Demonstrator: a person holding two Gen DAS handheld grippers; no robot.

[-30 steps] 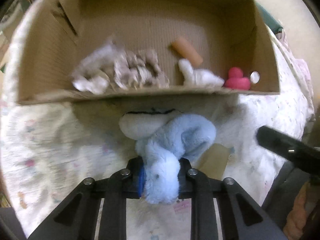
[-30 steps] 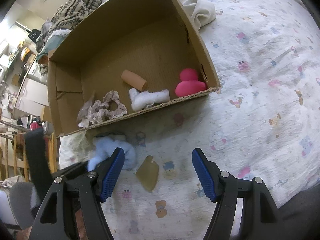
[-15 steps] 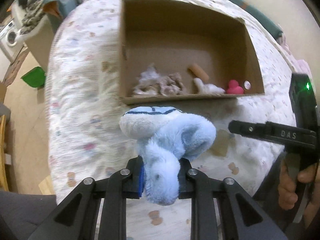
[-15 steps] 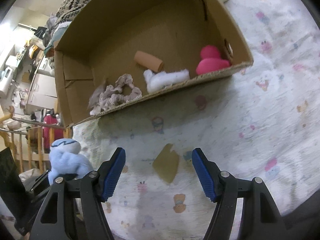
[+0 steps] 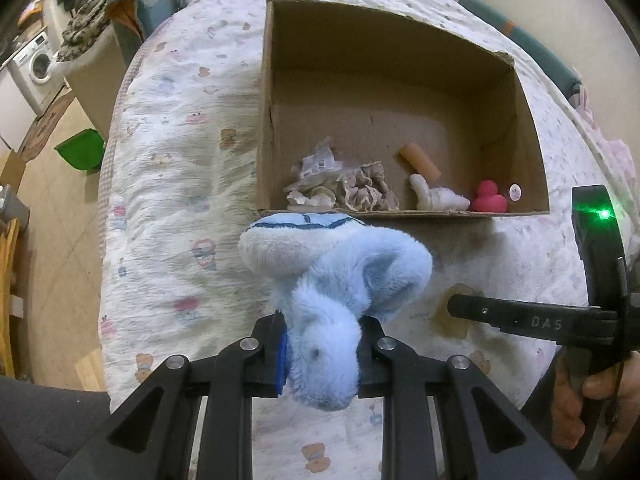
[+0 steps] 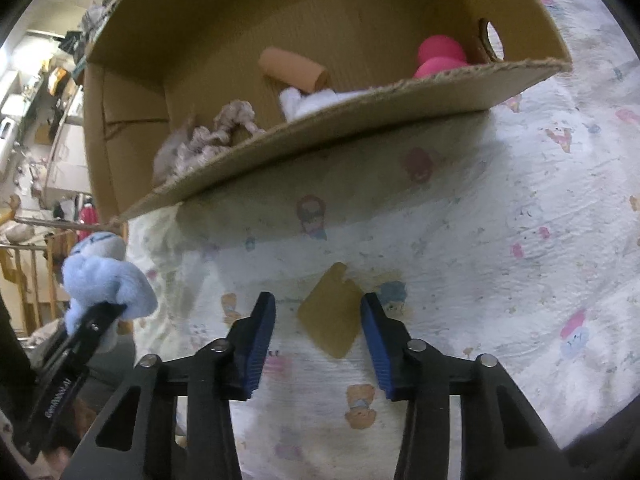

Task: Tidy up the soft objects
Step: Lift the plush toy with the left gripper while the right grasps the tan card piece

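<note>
One fluffy pale-blue plush toy [image 5: 340,280], white-ended, pinched in left claw [image 5: 322,354].

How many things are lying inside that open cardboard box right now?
4, along the near wall of the cardboard box: a crumpled beige fabric scrunchie leftmost, an orange foam cylinder, a white soft toy, and a pink rubber duck rightmost. The wall may hide more.

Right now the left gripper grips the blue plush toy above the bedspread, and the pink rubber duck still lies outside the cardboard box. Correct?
Not quite. The pink rubber duck already lies inside the cardboard box, as the left wrist view shows. The left gripper does grip the blue plush toy.
</note>
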